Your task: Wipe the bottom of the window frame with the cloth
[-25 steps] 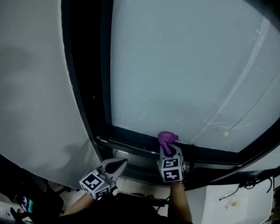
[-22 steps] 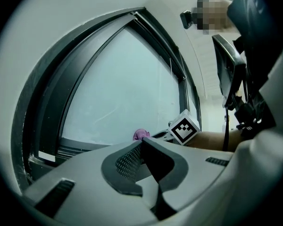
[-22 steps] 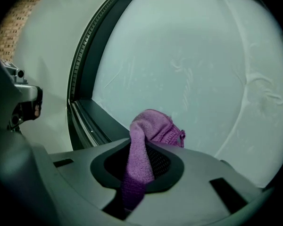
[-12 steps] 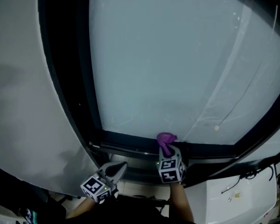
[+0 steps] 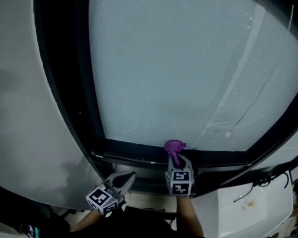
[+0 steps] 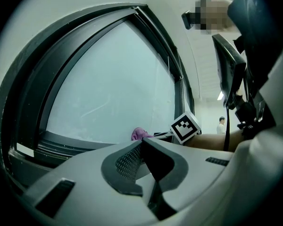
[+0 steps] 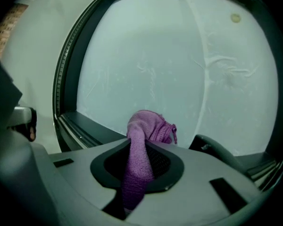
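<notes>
Right gripper view: cloth [image 7: 140, 145] in jaws, frame [image 7: 96, 127] contact possibly hidden.

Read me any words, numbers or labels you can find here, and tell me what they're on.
No words, numbers or brands can be read anywhere.
Left marker cube and right marker cube: black-and-white square patterns only, no letters.
White box, lower right: nothing legible.
Purple cloth: no label shows.

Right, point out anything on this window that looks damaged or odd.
Nothing is spilled or broken. The pane does show a long diagonal line, crinkled streaks and a small round spot beside it; creases or scratches, I cannot tell. The purple cloth is clamped, bunched, in the right gripper.
</notes>
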A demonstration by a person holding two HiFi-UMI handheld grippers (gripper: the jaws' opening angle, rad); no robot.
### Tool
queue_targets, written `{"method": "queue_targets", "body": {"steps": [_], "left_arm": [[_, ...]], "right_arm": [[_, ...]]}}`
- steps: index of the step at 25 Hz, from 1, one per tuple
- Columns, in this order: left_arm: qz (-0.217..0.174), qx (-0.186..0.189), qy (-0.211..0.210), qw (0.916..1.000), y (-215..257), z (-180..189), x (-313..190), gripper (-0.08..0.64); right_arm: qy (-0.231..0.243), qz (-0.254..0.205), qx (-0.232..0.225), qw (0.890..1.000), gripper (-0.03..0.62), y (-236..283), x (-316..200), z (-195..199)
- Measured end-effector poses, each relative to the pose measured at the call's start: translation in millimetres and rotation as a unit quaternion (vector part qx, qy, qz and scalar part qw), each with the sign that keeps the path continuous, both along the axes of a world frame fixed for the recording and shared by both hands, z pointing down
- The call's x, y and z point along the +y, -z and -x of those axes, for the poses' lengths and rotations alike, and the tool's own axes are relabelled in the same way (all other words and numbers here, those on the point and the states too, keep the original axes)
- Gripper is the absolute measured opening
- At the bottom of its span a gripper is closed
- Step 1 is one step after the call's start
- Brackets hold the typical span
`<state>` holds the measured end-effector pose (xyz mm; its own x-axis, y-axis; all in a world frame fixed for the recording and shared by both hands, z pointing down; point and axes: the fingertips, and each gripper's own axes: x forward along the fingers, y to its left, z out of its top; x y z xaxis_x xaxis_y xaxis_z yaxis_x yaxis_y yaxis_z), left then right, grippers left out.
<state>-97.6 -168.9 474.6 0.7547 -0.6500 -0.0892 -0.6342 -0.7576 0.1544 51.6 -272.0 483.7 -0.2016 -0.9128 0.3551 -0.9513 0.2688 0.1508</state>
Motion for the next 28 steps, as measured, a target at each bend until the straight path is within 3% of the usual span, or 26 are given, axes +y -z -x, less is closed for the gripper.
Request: {"method": "queue_targets", "body": {"steps": [4,8,12,14,17,19,28], "left_arm": [[0.007,-0.002,-0.013,0.9999,-3.7,-2.8,1.7,-0.008],[0.010,0.000,-0.023,0.9997,-3.2,-5.2,1.2,-0.008],[0.011,-0.005,-0.035,0.9993,-5.7,-10.0,2.3,-0.008],[0.011,-0.006,-0.039,0.9992,-6.7,-11.7,3.7,-0.008],[0.014,-0.009,-0.041,0.9990,-8.0,-13.1,6.0,-0.008],[0.015,-0.011,-0.041,0.9990,-8.5,-13.6,6.3,-0.008],[0.019,-0.019,-0.049,0.9984,-11.3,-31.6,8.1,-0.008]], "right_arm": [[-0.048,-0.024,-0.076,0.996,0.067,1.4,4.6,-15.0],[-0.073,-0.040,-0.124,0.989,0.067,2.3,13.2,-21.5],[-0.100,-0.051,-0.192,0.975,0.067,-0.9,18.8,-26.9],[-0.122,-0.058,-0.252,0.958,0.067,-2.9,21.6,-35.2],[-0.140,-0.059,-0.364,0.919,0.067,-5.9,23.7,-49.8],[-0.144,-0.057,-0.401,0.903,0.067,-4.4,24.2,-56.2],[-0.137,-0.041,-0.406,0.903,0.067,-13.5,30.8,-72.7]]}}
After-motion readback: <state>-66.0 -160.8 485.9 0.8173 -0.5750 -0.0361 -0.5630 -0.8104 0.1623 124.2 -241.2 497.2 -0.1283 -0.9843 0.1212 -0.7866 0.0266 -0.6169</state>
